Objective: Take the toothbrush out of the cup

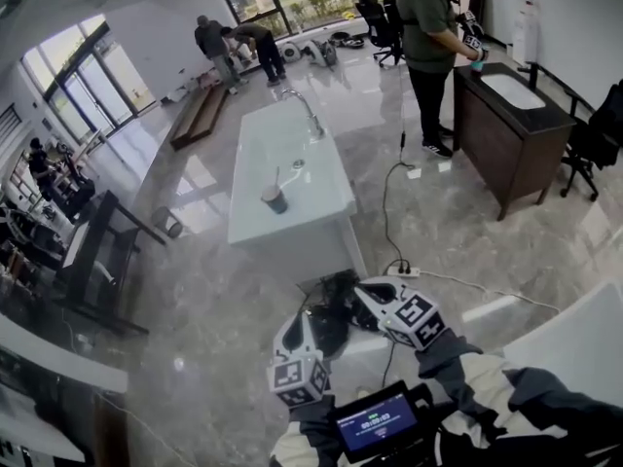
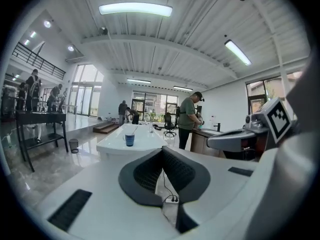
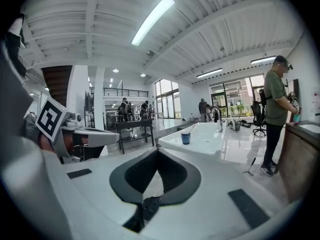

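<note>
A dark blue cup stands near the front end of a long white sink counter, with a toothbrush leaning out of it. The left gripper view shows the cup far ahead, slightly left of the jaws; in the right gripper view the cup lies ahead and to the right. Both grippers hover low over the floor, well short of the counter. My left gripper has its tips together and nothing between them. My right gripper is likewise shut and empty.
A faucet rises at the counter's far end. A person stands at a dark basin cabinet on the right. A power strip with cable lies on the floor by the counter. A black rack and small bin stand left.
</note>
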A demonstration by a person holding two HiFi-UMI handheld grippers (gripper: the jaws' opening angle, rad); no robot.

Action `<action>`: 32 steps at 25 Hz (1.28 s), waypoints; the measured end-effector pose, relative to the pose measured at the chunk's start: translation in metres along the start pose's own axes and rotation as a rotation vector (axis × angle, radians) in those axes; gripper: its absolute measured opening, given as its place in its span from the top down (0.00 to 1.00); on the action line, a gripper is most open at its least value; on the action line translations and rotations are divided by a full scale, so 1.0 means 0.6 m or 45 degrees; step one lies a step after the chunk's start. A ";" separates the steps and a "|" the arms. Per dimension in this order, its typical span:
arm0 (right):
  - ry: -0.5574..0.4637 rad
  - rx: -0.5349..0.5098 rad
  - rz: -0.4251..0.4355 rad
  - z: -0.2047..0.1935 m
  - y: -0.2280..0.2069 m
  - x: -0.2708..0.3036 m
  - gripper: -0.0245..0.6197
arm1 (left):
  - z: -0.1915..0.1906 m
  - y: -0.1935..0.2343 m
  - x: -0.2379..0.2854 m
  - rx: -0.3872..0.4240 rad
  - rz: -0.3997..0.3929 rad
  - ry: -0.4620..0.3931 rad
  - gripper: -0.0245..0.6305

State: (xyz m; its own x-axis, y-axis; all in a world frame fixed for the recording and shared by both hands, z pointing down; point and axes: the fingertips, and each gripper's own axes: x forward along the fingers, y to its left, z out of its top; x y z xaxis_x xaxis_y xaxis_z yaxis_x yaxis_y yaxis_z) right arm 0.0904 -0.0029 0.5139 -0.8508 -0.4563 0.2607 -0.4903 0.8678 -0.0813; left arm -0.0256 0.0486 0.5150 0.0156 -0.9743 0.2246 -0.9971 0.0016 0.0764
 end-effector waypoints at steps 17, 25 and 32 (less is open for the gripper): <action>-0.042 -0.019 -0.152 0.087 -0.074 0.203 0.98 | 0.049 0.167 0.194 0.008 -0.119 -0.006 0.96; -0.003 -0.020 -0.116 0.112 -0.140 0.300 0.98 | 0.055 0.193 0.284 0.002 -0.127 0.032 0.96; -0.016 -0.041 -0.008 0.170 -0.218 0.421 0.98 | 0.106 0.255 0.401 -0.003 -0.033 0.030 0.96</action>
State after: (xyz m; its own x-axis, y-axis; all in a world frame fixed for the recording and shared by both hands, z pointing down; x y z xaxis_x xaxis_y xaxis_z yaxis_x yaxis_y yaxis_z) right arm -0.0795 -0.2514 0.4924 -0.8500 -0.4642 0.2491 -0.4897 0.8705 -0.0489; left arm -0.1792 -0.1998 0.5187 0.0431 -0.9684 0.2456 -0.9961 -0.0228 0.0847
